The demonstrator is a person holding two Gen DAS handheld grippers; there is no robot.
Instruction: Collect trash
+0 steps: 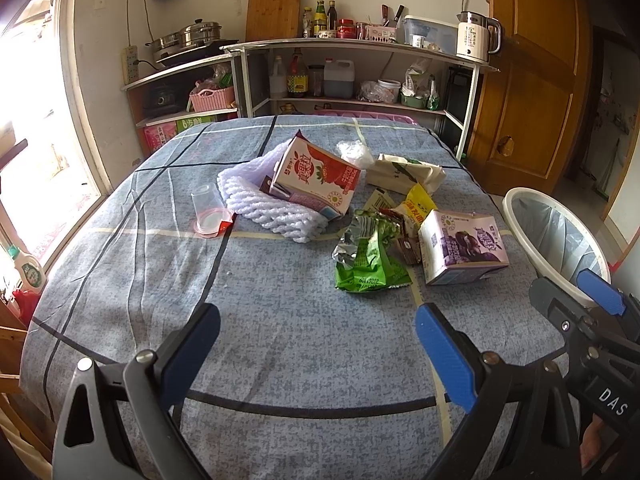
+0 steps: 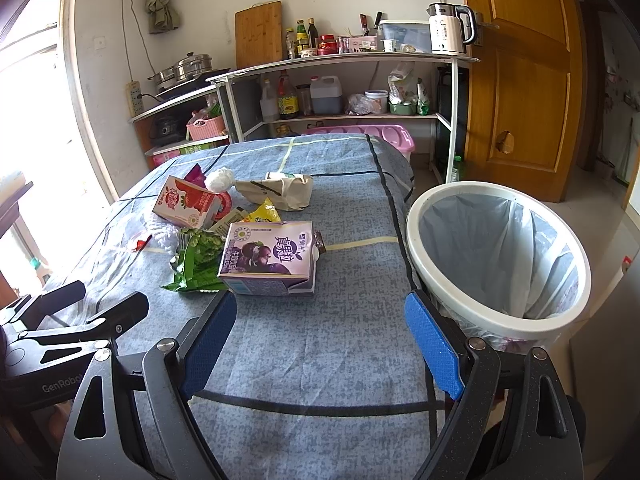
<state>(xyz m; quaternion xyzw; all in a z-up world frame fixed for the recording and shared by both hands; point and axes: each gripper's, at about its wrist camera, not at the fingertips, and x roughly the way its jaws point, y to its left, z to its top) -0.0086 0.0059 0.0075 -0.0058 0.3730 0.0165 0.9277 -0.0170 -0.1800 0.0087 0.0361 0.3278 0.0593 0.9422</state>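
Both our grippers, left gripper [image 1: 318, 354] and right gripper [image 2: 320, 344], spread empty near tabletop front edge; trash pile [image 1: 360, 220] uncollected, bin [image 2: 424, 216] empty

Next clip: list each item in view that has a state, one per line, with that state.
left gripper: open, empty, above the table
right gripper: open, empty
purple carton: on its side, top torn open
red carton: tilted on the white foam netting, top open
green wrapper: torn open, crumpled
clear cup: upside down
trash bin: lined with a bag; no trash visible inside
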